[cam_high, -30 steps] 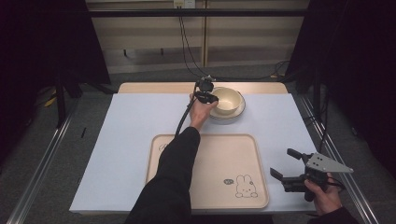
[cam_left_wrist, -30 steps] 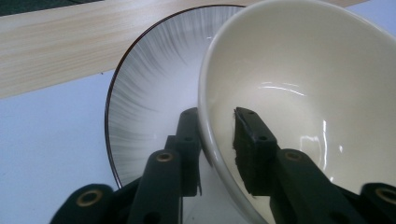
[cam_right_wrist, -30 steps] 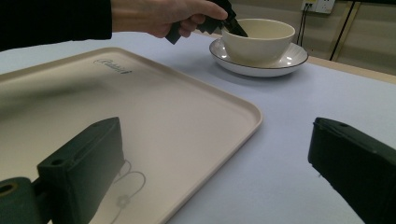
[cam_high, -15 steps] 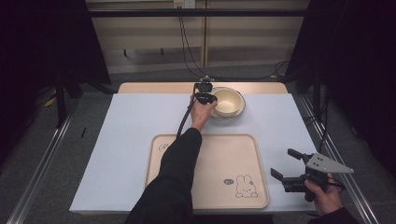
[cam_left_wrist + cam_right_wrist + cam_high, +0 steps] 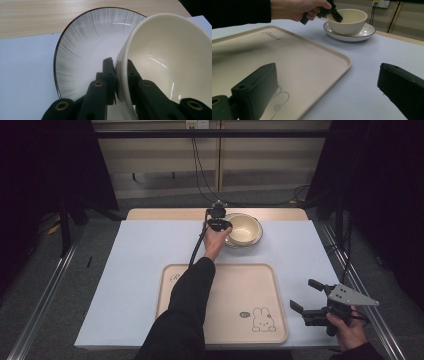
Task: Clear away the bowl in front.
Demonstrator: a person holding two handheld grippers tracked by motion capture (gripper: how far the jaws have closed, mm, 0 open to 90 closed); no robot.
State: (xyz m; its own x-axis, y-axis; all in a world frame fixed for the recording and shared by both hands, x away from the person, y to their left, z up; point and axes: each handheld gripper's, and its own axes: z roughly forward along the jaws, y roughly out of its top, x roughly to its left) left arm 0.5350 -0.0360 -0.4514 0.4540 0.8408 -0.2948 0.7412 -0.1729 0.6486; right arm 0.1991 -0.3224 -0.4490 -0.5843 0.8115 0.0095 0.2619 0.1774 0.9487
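The left claw (image 5: 223,225) was clamped on the rim of the cream bowl (image 5: 243,228), which sat on a plate (image 5: 82,50) at the surface's far edge. Glazed, rigid and breakable, it looked slippery; the rim suited gripping. The right claw (image 5: 306,295) hung apart.

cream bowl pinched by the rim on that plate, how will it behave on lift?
The cream bowl looks glazed and rigid, so probably slippery between the left gripper pads. Held by one wall only, it will likely tilt under its own weight. It may scrape or clink the striped plate beneath; ceramic, so likely chip-prone.
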